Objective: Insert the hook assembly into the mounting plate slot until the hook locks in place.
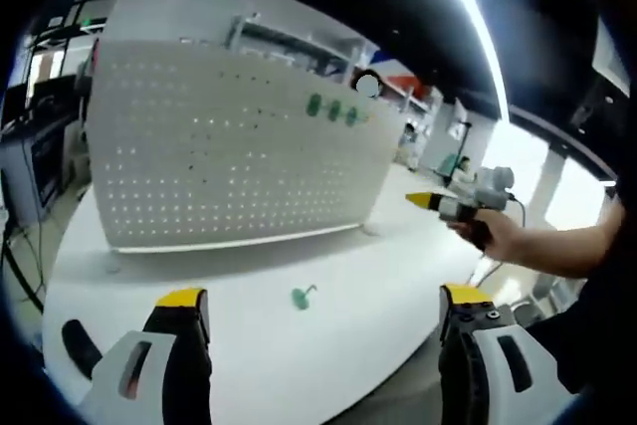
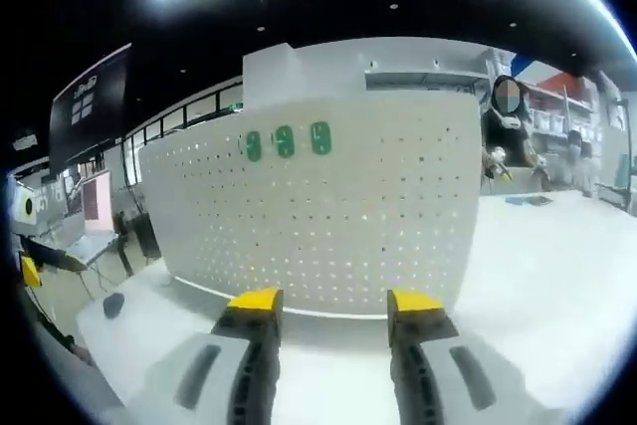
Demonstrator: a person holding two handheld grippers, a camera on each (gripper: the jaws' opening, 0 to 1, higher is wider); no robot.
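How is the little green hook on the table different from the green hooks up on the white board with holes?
The small green hook on the table lies alone on the round white tabletop, not yet mounted. The three green hooks on the white pegboard are already fixed in a row, high up near its top edge. The pegboard stands upright behind the loose one. All share the same green colour.

White table (image 1: 398,306) – upright pegboard (image 1: 229,146) stands on it; green hook (image 1: 303,297) lies nearby.

Open-plan lab or workshop hall. Dark ceiling with long strip lights (image 1: 468,7). White tabletop (image 1: 249,286) carrying an upright pegboard (image 2: 328,216). Shelving (image 2: 557,106) at 2 o'clock, people working beyond, monitors (image 1: 45,151) at 9 o'clock.
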